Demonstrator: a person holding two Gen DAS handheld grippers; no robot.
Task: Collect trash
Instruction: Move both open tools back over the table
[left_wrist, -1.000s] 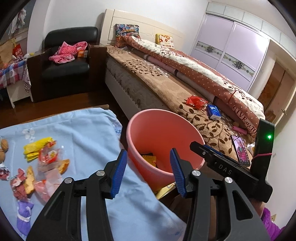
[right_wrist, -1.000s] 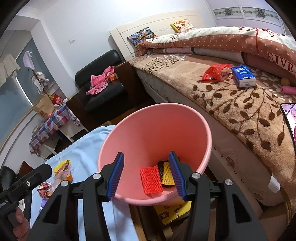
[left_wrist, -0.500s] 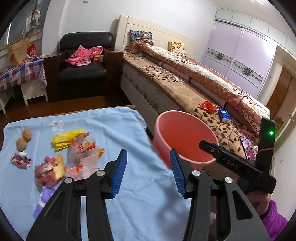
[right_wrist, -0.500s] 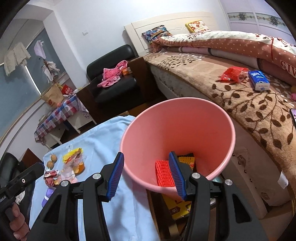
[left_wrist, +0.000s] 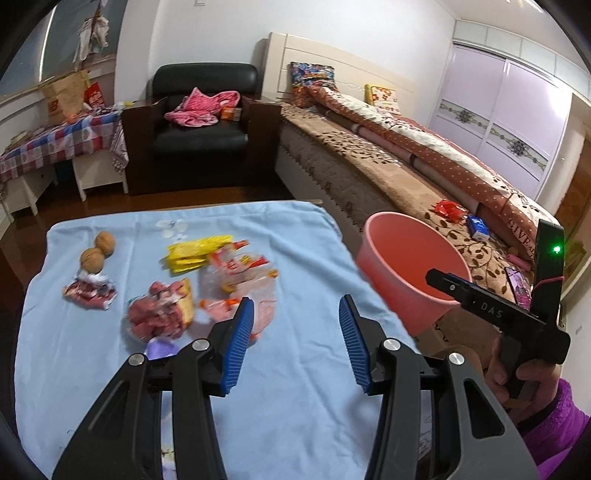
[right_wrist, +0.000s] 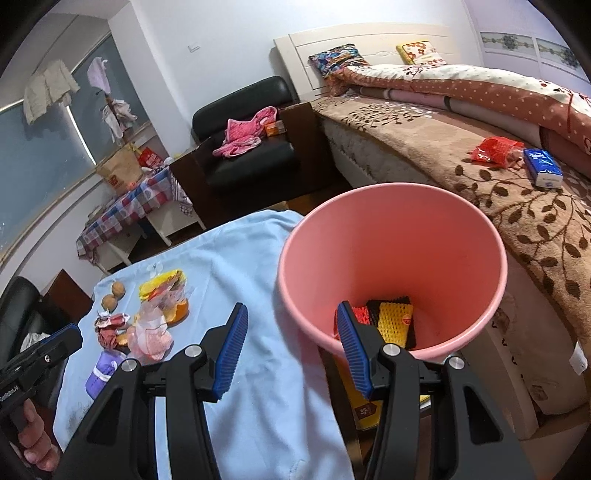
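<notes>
A heap of snack wrappers (left_wrist: 207, 291) lies on the light blue cloth (left_wrist: 295, 387) over the table, with a yellow wrapper (left_wrist: 195, 251) at its far side and two walnuts (left_wrist: 96, 251) to the left. My left gripper (left_wrist: 293, 343) hovers open and empty over the cloth, just right of the heap. The pink bin (right_wrist: 391, 258) stands off the table's right edge; red and yellow mesh pieces (right_wrist: 391, 317) lie in its bottom. My right gripper (right_wrist: 293, 350) is open and empty in front of the bin's near rim. The same wrappers (right_wrist: 155, 317) show at its left.
A bed (left_wrist: 388, 170) with a brown leaf blanket runs behind the bin, carrying a red packet (right_wrist: 496, 149) and a blue tissue pack (right_wrist: 543, 168). A black armchair (left_wrist: 201, 125) with pink clothes and a checkered side table (left_wrist: 55, 140) stand at the back.
Both grippers have swung left, away from the bin and over the blue cloth. The wrapper heap has come toward the middle of the left wrist view. The jaws have stayed equally wide.
</notes>
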